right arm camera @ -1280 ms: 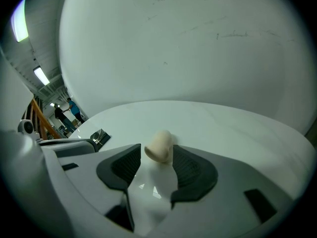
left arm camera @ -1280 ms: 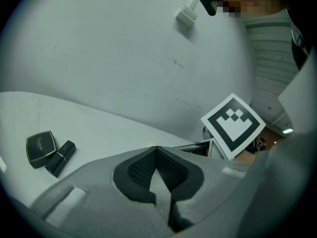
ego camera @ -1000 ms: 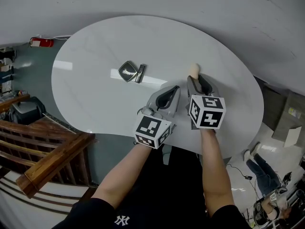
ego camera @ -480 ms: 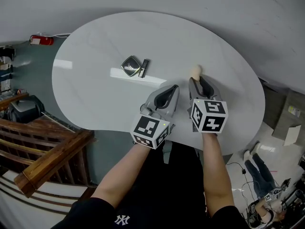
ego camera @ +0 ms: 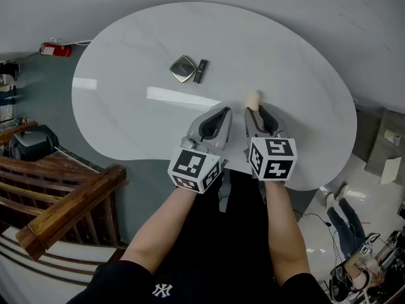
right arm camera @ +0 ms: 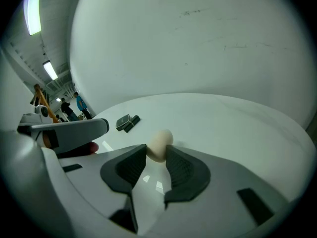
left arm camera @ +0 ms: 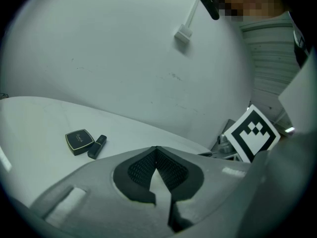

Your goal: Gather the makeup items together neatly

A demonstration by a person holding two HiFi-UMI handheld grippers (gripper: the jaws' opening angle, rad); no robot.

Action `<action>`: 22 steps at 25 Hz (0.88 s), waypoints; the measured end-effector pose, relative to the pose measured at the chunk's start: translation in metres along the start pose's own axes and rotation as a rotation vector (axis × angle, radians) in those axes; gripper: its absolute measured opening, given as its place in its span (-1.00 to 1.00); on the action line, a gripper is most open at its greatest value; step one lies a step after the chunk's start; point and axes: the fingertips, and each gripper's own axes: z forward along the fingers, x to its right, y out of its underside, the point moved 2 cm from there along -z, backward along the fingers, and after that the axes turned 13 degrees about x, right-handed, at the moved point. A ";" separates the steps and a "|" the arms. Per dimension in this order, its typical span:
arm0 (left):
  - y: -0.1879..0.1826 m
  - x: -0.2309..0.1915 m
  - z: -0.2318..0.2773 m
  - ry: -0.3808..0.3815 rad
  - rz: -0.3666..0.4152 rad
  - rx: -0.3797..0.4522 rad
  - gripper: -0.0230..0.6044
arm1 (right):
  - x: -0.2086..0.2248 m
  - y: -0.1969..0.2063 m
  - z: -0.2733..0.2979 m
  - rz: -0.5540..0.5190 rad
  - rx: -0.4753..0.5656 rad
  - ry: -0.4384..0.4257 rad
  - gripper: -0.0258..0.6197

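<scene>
Head view looks down on a white oval table (ego camera: 126,119), by far the biggest thing in the scene. Both grippers are over its near edge, side by side. The left gripper (ego camera: 221,111) has its jaws closed tip to tip with nothing between them. The right gripper (ego camera: 254,110) has its jaws part-way closed on a beige egg-shaped makeup sponge (ego camera: 252,99), pinched at the narrow end with the round end sticking out beyond the tips.

Toward the far side of the table, well apart from the grippers, a dark square compact (ego camera: 182,68) lies flat. A dark lipstick tube (ego camera: 201,71) lies just beside it on its right.

The step in hand looks like carrying the sponge over to join that pair. The next move would call for reaching across and to the left, then setting the sponge down close beside the lipstick without knocking it.

The tabletop is glossy and faintly marbled, with a bright strip of reflected light. A pale wall stands behind it. A wooden railing (ego camera: 69,201) and a red object (ego camera: 54,49) on the grey floor sit off to the left.
</scene>
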 end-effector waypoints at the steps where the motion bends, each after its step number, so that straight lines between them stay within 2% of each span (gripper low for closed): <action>1: 0.001 -0.001 -0.007 -0.003 0.002 0.001 -0.90 | -0.006 0.004 -0.004 0.000 -0.001 -0.003 -0.51; 12: 0.008 -0.013 -0.066 -0.041 0.025 0.017 -0.90 | -0.058 0.049 -0.034 -0.004 -0.025 -0.041 -0.51; 22: 0.019 -0.028 -0.092 -0.052 0.023 0.014 -0.90 | -0.091 0.069 -0.029 -0.024 -0.040 -0.068 -0.51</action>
